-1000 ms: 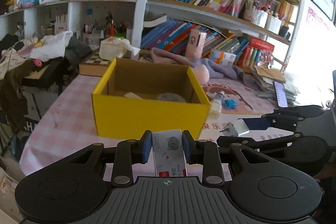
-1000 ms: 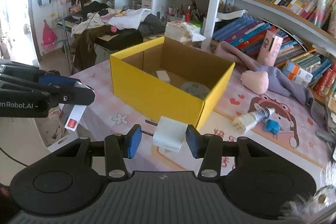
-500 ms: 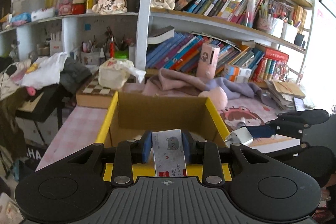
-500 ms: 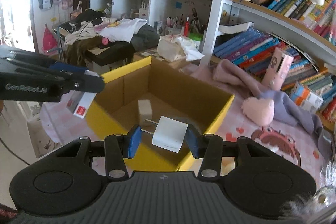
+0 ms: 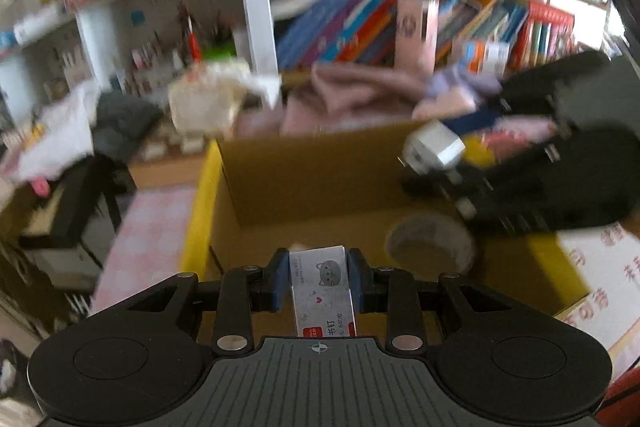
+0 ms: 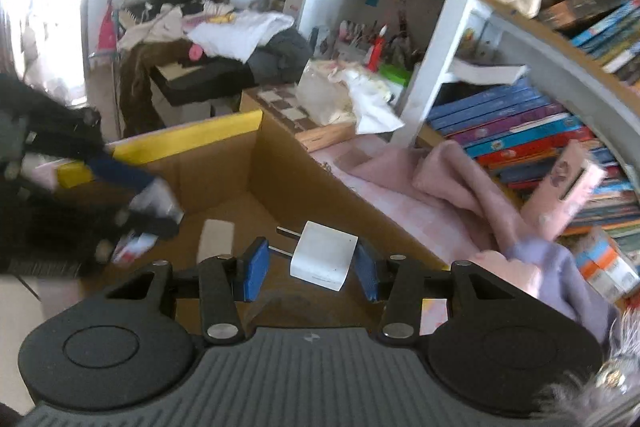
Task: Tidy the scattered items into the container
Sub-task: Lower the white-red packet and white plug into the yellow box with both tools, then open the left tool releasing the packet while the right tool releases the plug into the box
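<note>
Two tongs, each with one item, above the one yellow box.

My left gripper (image 5: 319,281) was pinching one small staple box (image 5: 323,291) with a cat picture, both blue pads pressed on its sides, over the near part of the yellow cardboard box (image 5: 200,223). My right gripper (image 6: 309,262) was holding one white plug adapter (image 6: 322,255), tilted, its two pins (image 6: 286,241) pointing left, above the same box. Inside I counted two things: one round grey item (image 5: 430,243) and one pale small block (image 6: 216,237).
</note>
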Tool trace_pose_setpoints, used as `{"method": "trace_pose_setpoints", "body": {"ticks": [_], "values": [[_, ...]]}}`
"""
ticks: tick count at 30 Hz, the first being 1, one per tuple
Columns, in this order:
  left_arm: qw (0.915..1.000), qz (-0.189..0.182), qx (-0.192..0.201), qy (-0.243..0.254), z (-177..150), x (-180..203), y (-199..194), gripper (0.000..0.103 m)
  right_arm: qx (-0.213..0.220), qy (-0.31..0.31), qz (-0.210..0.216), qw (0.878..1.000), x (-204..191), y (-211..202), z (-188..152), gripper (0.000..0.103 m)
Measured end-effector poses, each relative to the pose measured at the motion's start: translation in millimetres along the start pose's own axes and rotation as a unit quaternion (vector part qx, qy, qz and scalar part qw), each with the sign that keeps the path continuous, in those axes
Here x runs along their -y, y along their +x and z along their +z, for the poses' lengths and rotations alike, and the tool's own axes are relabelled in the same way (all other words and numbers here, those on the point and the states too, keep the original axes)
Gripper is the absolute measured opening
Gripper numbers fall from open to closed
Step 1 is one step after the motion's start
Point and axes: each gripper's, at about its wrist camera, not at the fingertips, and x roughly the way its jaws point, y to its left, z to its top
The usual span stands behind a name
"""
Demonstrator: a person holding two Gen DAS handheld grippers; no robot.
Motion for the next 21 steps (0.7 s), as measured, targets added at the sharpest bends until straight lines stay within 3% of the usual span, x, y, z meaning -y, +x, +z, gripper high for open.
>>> {"method": "trace_pose_setpoints", "body": {"ticks": [3, 7, 14, 21], "values": [[0.9988, -0.013, -0.036, -0.031, -3, -11, 17, 0.029, -0.029, -0.026, 0.032, 0.999, -2, 32, 15, 0.044], [0.9981, -0.009, -0.057, -0.023, -6, -13, 26, 0.029, -0.054, -0.084, 0.061, 0.993, -17, 65, 30, 0.044], [0.9965, -0.016, -0.079, -0.022, -9, -14, 34, 0.029, -0.143, -0.079, 0.078, 0.983, -27, 128, 35, 0.044], [0.9958, -0.024, -0.085, -0.025, -12, -14, 36, 0.030, -0.162, -0.082, 0.087, 0.979, -29, 136, 37, 0.044]]}}
